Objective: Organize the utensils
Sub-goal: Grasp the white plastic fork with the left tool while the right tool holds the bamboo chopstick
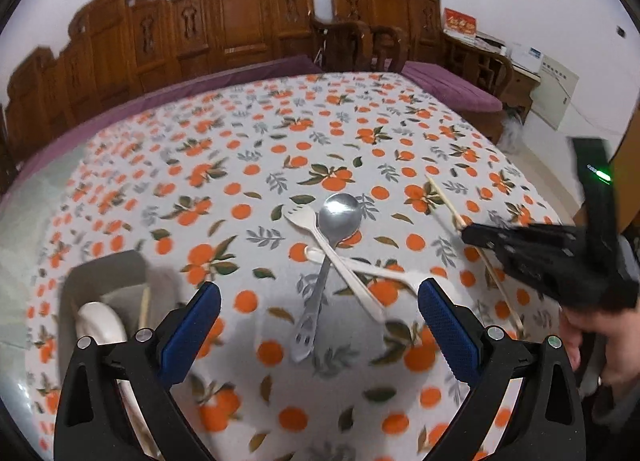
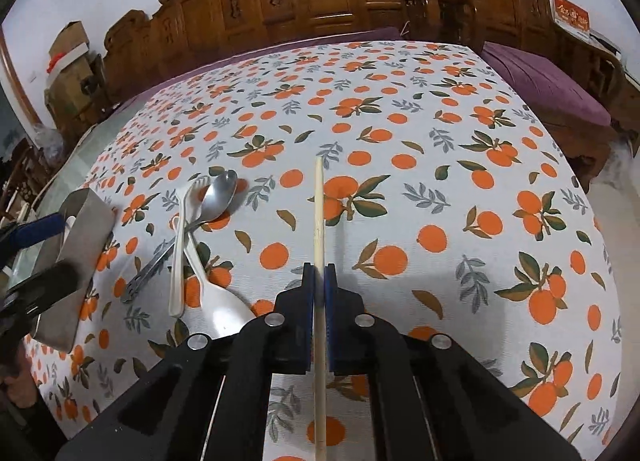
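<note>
The right claw (image 2: 319, 271) pinches one chopstick (image 2: 319, 217) mid-frame, probably bound for the holder (image 1: 104, 281) lower left; the left claw (image 1: 320, 313) gapes over the spoon (image 1: 340, 217).

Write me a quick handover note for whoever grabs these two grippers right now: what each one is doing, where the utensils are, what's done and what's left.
Right tongs: shut on a wooden chopstick, gripped partway along, tip pointing away over the tablecloth.
Left tongs: open, empty, hovering over the utensil pile.
Pile, mid-table: metal spoon, white plastic fork and white plastic spoon, crossed over each other.
Grey utensil holder, left of the pile: already holds a white spoon and a chopstick.
Left to do: drop in the held chopstick, then the three piled utensils.
</note>
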`<state>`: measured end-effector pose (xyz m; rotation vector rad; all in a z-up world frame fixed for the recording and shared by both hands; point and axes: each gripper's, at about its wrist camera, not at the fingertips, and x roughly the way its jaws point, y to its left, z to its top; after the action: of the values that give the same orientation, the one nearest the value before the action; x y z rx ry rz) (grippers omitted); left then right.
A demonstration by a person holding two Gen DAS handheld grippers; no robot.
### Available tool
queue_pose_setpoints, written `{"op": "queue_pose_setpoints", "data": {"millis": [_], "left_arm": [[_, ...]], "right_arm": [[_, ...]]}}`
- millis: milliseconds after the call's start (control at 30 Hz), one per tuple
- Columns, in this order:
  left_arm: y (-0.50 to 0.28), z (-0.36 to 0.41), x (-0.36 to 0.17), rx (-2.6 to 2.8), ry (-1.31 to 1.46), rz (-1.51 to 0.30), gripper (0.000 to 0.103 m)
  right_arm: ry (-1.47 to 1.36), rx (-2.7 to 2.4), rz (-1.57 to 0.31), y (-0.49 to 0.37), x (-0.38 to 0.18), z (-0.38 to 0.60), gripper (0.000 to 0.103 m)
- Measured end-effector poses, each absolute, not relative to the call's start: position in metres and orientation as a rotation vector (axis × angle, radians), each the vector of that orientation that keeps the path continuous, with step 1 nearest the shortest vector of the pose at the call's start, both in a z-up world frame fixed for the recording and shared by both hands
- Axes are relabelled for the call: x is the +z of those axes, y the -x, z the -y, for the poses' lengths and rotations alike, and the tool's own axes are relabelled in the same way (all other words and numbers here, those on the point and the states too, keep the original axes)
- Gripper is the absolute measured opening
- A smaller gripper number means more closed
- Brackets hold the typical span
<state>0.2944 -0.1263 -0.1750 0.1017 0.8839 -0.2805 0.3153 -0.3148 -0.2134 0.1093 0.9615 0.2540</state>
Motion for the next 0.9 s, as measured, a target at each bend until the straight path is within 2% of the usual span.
{"op": "queue_pose_setpoints", "data": {"millis": [133,233,433,467,500,567,667,767,900], "left_arm": [[-0.323,0.137,-0.195,-0.279,-0.112,-0.936,0.087],[-0.341,0.143,-0.208,-0.272,-0.121,-0.963,0.077],[-0.363,0.145,-0.226,-0.286,-0.043,-1.036,0.042],[-0.365,0.146,-0.228,-0.286,-0.029,-1.043,0.033],[-0.366,0.146,-0.228,-0.276,-0.029,-1.043,0.029],[-0.366,0.148,-0.229,-0.267,-0.033,-1.037,0.027],[-0.364,0.153,-0.230,-0.254,-0.083,-1.031,0.013],[-0.361,0.154,-0.227,-0.258,-0.101,-1.025,0.006],[-0.357,0.153,-0.220,-0.263,-0.110,-1.007,0.005]], "right_arm": [[-0.112,0.267,-0.956,-0.314,-0.212,0.314,0.006],[-0.132,0.271,-0.960,-0.315,-0.213,0.316,0.006],[-0.157,0.292,-0.962,-0.318,-0.213,0.314,0.006],[-0.157,0.296,-0.961,-0.318,-0.213,0.313,0.006],[-0.157,0.298,-0.962,-0.319,-0.213,0.312,0.006],[-0.159,0.303,-0.961,-0.318,-0.212,0.312,0.006],[-0.159,0.304,-0.960,-0.318,-0.212,0.312,0.006],[-0.160,0.302,-0.962,-0.317,-0.212,0.312,0.006],[-0.156,0.304,-0.959,-0.315,-0.211,0.310,0.006]]}}
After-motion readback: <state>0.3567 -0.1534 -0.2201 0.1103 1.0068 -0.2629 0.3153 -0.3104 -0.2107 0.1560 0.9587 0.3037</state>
